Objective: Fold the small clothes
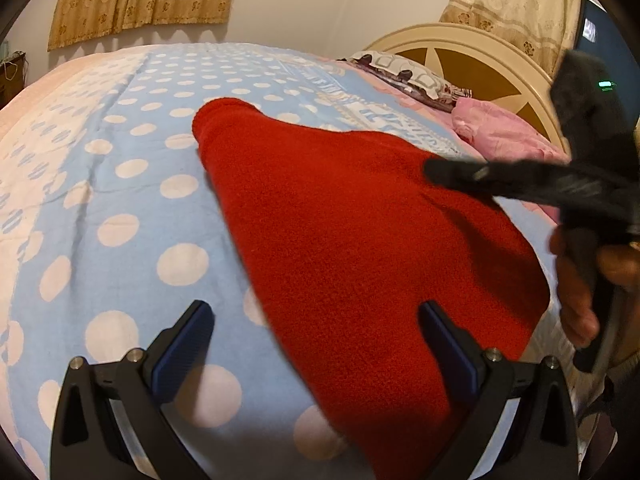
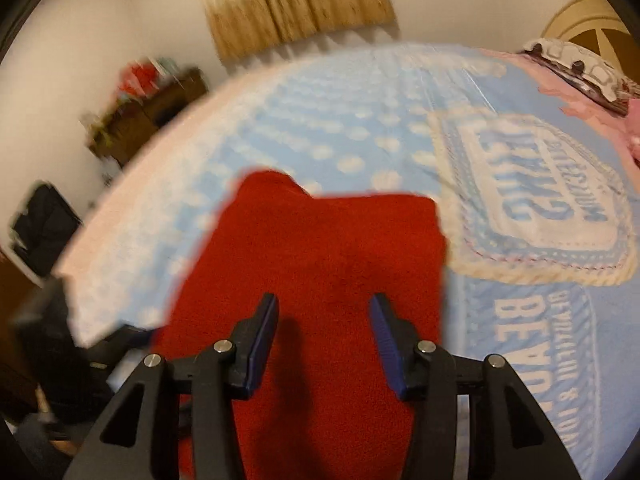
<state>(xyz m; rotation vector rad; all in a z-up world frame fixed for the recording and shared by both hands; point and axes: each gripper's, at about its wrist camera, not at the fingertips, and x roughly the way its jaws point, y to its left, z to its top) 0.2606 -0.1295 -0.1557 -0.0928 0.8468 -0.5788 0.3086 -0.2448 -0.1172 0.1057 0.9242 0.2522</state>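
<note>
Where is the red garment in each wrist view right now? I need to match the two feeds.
Left wrist view: the red garment runs from centre to the lower right, on the polka-dot bedspread.
Right wrist view: the red garment fills the centre and bottom.
Shared landmark: the round headboard at upper right.

The red garment runs off the right wrist view at six o'clock. Dark furniture at ten o'clock is smeared beyond telling.

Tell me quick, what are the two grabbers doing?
Left gripper: open, holding nothing.
Right gripper: open above the red cloth, holding nothing.
</note>
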